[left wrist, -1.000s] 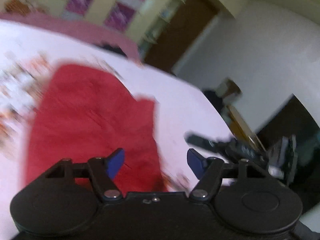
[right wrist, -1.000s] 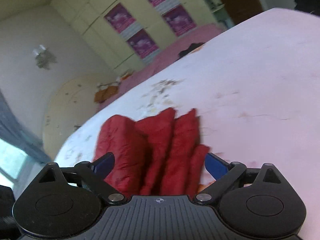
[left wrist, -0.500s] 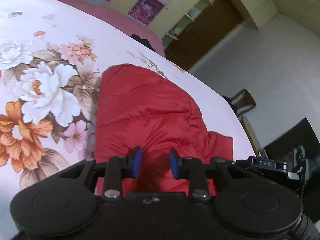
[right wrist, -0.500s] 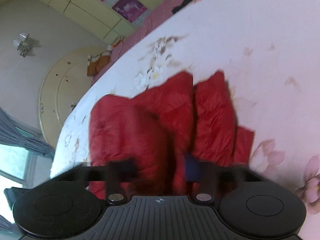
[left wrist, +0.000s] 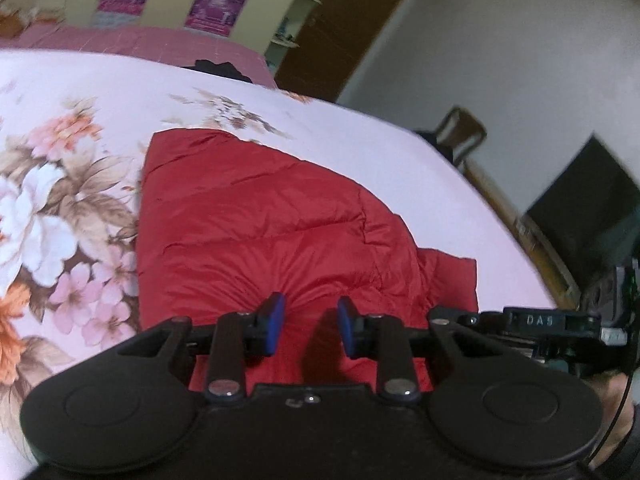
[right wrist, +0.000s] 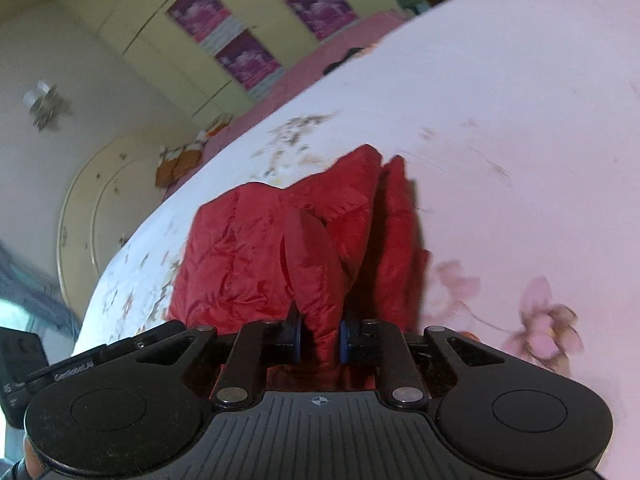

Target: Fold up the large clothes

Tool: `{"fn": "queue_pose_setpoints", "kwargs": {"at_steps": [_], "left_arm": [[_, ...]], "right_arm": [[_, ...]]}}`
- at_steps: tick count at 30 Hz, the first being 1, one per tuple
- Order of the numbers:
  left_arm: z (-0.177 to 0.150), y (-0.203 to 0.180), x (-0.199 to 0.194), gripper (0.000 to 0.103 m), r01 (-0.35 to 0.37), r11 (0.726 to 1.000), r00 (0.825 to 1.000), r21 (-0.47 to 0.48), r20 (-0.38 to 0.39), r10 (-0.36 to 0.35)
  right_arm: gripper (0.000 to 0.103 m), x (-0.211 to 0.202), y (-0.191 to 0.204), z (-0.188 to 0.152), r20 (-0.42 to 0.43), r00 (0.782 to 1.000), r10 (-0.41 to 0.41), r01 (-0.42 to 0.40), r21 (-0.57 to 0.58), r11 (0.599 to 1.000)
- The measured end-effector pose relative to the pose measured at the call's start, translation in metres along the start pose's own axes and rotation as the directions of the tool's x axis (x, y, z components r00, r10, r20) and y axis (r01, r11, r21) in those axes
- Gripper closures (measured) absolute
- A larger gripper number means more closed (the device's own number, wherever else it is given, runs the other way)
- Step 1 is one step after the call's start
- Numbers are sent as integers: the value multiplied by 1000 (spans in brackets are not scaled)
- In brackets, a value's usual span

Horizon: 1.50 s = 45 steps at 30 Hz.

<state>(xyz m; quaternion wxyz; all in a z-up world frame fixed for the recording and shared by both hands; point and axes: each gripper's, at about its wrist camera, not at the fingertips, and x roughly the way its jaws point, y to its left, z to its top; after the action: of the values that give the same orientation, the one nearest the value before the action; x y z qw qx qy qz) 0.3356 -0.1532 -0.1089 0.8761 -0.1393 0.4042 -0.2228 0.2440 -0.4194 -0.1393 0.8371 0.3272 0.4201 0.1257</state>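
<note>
A red quilted jacket (left wrist: 260, 220) lies partly folded on a floral bedsheet (left wrist: 360, 132). My left gripper (left wrist: 309, 324) is down at the jacket's near edge. Its blue pads pinch a bunched ridge of red fabric, and creases fan out from the pinch. In the right wrist view the jacket (right wrist: 240, 256) shows as several lengthwise folds on the sheet (right wrist: 500, 140). My right gripper (right wrist: 320, 340) has its jaws closing, with an upright fold of the jacket pressed between the pads.
The right-hand tool's black body (left wrist: 560, 320) sits just right of the jacket's corner. Pink bedding (left wrist: 140, 38) with a dark item (left wrist: 218, 68) lies beyond the sheet. A wardrobe with purple posters (left wrist: 218, 4), a brown door (left wrist: 340, 28) and a chair (left wrist: 460, 136) stand behind.
Both grippers came down onto the jacket. Their jaws went from wide open with nothing in them to narrow, each with red fabric between the pads.
</note>
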Motion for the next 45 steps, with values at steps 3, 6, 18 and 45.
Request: {"fn": "queue_pose_setpoints", "kwargs": {"at_steps": [3, 6, 18, 45], "left_arm": [[-2, -10, 12, 76, -39, 998, 998, 45, -47, 41], [-3, -12, 24, 76, -63, 996, 995, 62, -78, 68], [32, 15, -11, 58, -112, 994, 991, -19, 66, 113], [44, 20, -4, 54, -91, 993, 996, 70, 30, 89]], "right_arm": [[87, 6, -18, -3, -6, 1000, 6, -6, 52, 999], [87, 17, -30, -7, -25, 1000, 15, -12, 95, 995], [53, -29, 32, 40, 136, 987, -83, 114, -240, 964], [63, 13, 63, 54, -35, 988, -149, 126, -366, 922]]}}
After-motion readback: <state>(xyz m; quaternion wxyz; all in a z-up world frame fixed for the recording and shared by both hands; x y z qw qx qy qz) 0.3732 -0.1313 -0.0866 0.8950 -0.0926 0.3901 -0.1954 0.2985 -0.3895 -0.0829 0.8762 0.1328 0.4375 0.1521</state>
